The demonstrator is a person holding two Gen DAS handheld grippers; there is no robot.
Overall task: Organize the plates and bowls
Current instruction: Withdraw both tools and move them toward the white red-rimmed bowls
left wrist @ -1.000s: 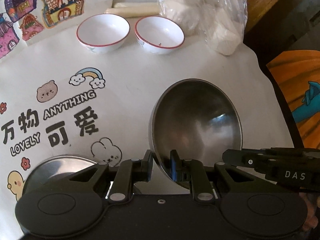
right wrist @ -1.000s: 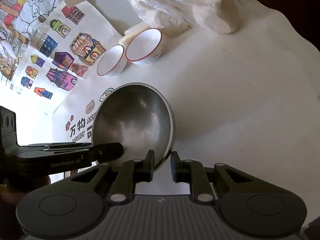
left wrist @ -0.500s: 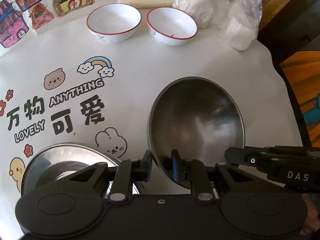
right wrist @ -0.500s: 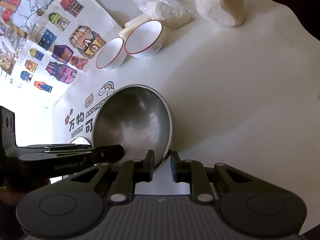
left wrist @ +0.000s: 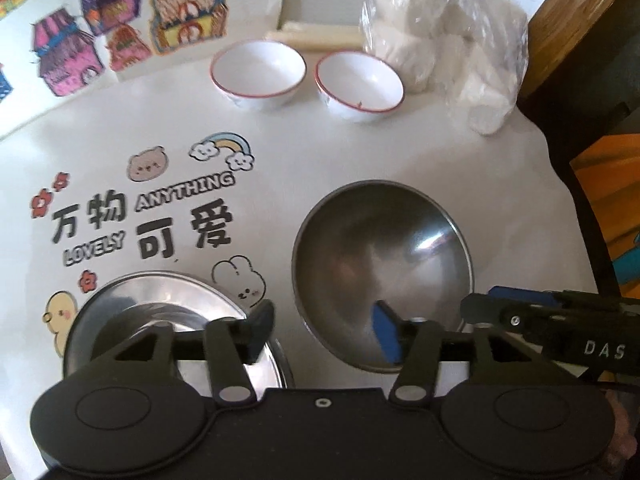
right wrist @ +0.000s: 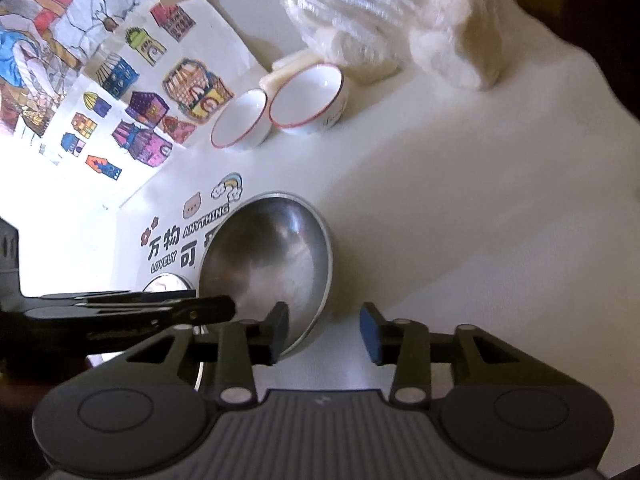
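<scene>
White printed tablecloth [left wrist: 360, 160] bore steel bowl [left wrist: 382, 272] centre-frame, steel plate [left wrist: 160, 304] lower left, 2 red-rimmed bowls [left wrist: 258, 70] at top; left gripper [left wrist: 324, 334] & right gripper [right wrist: 324, 332] jaws apart, straddling bowl rim, prob. just set down for sorting.

Left gripper [left wrist: 324, 330]: black body, two round caps at rear corners, silver pivot pins, small screw at centre, blue pad on one finger [left wrist: 386, 334]. Right gripper [right wrist: 325, 334]: black linkage arms, grey ribbed housing behind, silver pivots, blue pad on one finger [right wrist: 370, 334]. Its side reads "DAS" in the left view.
</scene>
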